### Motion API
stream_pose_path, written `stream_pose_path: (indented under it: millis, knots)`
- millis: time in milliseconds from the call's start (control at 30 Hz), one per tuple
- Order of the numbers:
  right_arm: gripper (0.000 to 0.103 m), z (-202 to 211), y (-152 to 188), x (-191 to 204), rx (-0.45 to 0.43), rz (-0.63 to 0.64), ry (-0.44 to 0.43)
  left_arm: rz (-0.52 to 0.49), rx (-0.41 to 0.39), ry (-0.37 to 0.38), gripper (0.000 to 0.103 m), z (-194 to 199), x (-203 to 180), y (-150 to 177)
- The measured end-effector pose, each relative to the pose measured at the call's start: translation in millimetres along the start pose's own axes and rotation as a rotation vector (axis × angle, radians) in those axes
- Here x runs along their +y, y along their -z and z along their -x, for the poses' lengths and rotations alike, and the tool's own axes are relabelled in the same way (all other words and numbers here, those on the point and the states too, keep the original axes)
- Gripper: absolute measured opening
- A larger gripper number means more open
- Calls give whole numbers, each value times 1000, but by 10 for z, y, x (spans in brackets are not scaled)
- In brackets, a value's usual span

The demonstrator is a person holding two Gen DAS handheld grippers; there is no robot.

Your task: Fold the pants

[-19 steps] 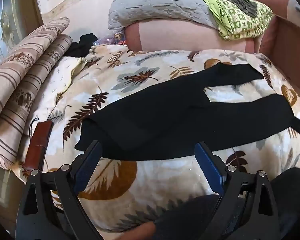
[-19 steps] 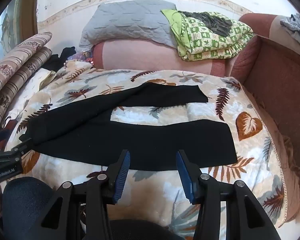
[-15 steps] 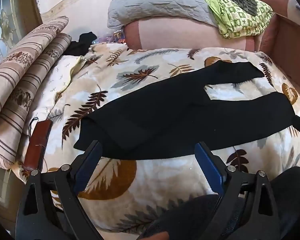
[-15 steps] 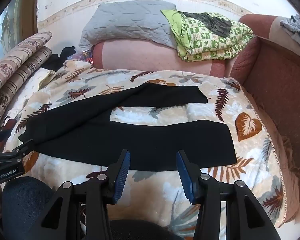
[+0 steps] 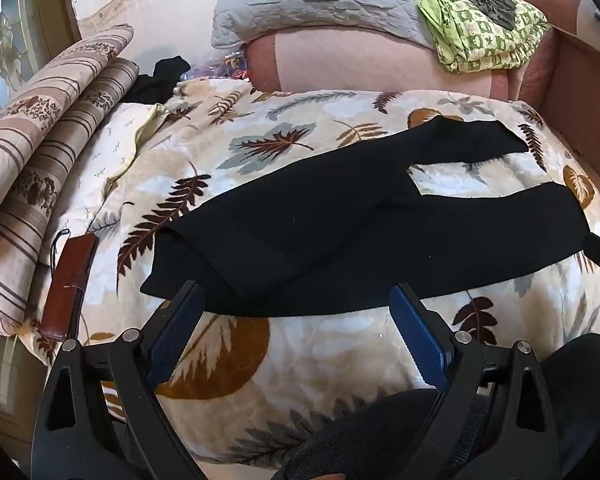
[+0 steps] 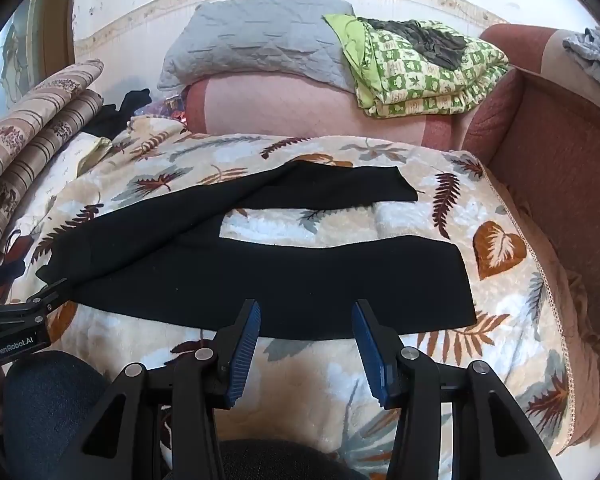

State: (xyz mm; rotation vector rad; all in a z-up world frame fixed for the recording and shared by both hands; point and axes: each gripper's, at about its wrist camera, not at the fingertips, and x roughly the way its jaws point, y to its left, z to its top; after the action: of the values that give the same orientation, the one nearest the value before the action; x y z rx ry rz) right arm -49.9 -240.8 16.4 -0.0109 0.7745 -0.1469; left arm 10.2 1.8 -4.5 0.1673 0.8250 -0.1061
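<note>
Black pants [image 5: 340, 236] lie flat across a leaf-print blanket [image 5: 260, 152], waist at the left, two legs spread apart toward the right. In the right wrist view the pants [image 6: 260, 272] show the same way, the near leg ending at the right. My left gripper [image 5: 296, 300] is open and empty, just in front of the waist's near edge. My right gripper [image 6: 306, 316] is open and empty, just in front of the near leg's edge. The left gripper also shows at the left edge of the right wrist view [image 6: 40, 300].
Striped cushions [image 5: 48, 152] lie at the left with a brown case [image 5: 70, 284] beside them. A grey pillow [image 5: 312, 4] and a green folded quilt [image 5: 480, 28] sit on the pink backrest. A reddish sofa arm [image 6: 560, 168] borders the right. A dark-clad knee [image 6: 48, 404] is in the foreground.
Both grippers have eased slightly toward the pants' near edge. The jaws stay open and the pants have not moved.
</note>
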Motion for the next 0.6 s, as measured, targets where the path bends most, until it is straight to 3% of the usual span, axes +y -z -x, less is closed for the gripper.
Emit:
stream_pose_path:
  millis: [267,600]
  knots:
    - [46,-32,16,-25,32,1,11,-3,-8,-17,94,40,-17,3]
    - [50,73,100,-236,39,-14,55,-63,-27,-33,94,234,-359,-19]
